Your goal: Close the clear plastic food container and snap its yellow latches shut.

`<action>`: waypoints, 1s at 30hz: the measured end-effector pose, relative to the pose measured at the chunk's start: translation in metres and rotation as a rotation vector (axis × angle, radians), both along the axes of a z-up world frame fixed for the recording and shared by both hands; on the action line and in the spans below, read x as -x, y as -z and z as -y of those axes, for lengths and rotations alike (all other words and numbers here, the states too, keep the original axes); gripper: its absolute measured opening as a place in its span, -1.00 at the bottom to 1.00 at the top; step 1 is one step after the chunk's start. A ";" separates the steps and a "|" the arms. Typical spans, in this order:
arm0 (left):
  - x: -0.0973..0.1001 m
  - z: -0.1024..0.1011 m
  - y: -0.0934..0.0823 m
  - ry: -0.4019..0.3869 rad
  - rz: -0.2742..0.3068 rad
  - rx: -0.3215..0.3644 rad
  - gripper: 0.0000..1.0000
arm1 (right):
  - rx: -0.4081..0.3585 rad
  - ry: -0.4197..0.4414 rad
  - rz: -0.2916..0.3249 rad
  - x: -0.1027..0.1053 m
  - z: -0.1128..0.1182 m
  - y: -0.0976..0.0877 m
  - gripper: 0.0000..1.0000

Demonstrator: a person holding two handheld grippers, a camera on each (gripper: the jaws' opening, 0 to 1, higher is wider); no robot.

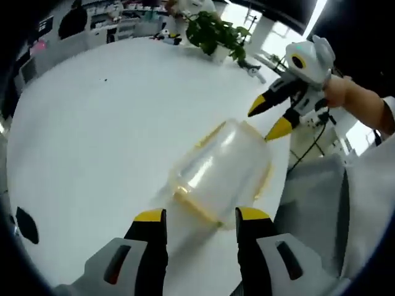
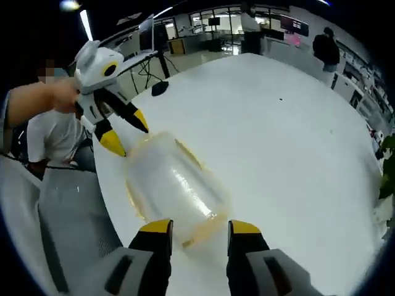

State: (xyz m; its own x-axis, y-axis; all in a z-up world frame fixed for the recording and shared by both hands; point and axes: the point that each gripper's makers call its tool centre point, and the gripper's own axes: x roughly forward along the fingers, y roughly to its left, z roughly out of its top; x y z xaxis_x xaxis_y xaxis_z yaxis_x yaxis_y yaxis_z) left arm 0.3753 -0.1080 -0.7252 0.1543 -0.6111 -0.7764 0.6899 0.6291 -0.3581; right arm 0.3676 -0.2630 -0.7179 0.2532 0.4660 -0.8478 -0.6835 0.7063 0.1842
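Observation:
The clear plastic container (image 1: pixel 219 169) with yellow latches (image 1: pixel 192 202) rests on the white table (image 1: pixel 105 135), close to its edge. My left gripper (image 1: pixel 202 216) stands open just short of one end of it, nothing between its fingers. At the opposite end my right gripper (image 1: pixel 268 120) hovers open, held by a hand. In the right gripper view the container (image 2: pixel 176 185) lies straight ahead of the open right gripper (image 2: pixel 200 227), and the left gripper (image 2: pixel 126 134) is open beyond its far end. A yellow latch (image 2: pixel 188 154) runs along its side. Whether the lid is seated, I cannot tell.
A potted plant (image 1: pixel 216 34) stands at the table's far side. A small black object (image 1: pixel 26 225) lies near the left rim, another (image 2: pixel 159 88) at a table corner. The table edge (image 2: pixel 108 197) runs beside the container, with the person's grey clothing (image 2: pixel 68 209) past it.

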 end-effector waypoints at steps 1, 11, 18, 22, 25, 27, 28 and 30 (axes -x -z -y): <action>0.000 0.004 -0.001 -0.021 -0.006 0.022 -0.16 | -0.008 0.027 -0.015 0.001 -0.001 0.001 -0.31; 0.005 0.014 0.012 -0.118 -0.037 -0.007 -0.16 | 0.012 0.111 -0.059 0.003 -0.002 0.016 -0.32; 0.007 0.019 0.017 -0.161 -0.069 -0.008 -0.14 | -0.022 0.174 -0.101 0.004 -0.009 0.019 -0.27; 0.007 0.021 0.017 -0.182 -0.064 -0.010 -0.16 | -0.022 0.195 -0.112 0.007 -0.010 0.019 -0.29; 0.007 0.022 0.017 -0.180 -0.063 -0.016 -0.17 | -0.018 0.213 -0.096 0.007 -0.012 0.020 -0.28; 0.007 0.023 0.017 -0.197 -0.068 -0.009 -0.19 | -0.021 0.218 -0.093 0.006 -0.012 0.020 -0.28; 0.007 0.023 0.017 -0.194 -0.064 -0.009 -0.19 | -0.022 0.218 -0.093 0.006 -0.012 0.020 -0.28; 0.007 0.024 0.018 -0.219 -0.068 0.012 -0.23 | -0.023 0.217 -0.087 0.007 -0.013 0.020 -0.28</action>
State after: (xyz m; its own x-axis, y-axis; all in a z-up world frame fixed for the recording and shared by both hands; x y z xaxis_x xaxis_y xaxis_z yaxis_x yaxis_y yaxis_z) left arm 0.3686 -0.1316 -0.7436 0.2319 -0.5781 -0.7823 0.5110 0.7567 -0.4077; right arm 0.3609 -0.2503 -0.7383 0.2757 0.4279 -0.8607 -0.4967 0.8300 0.2536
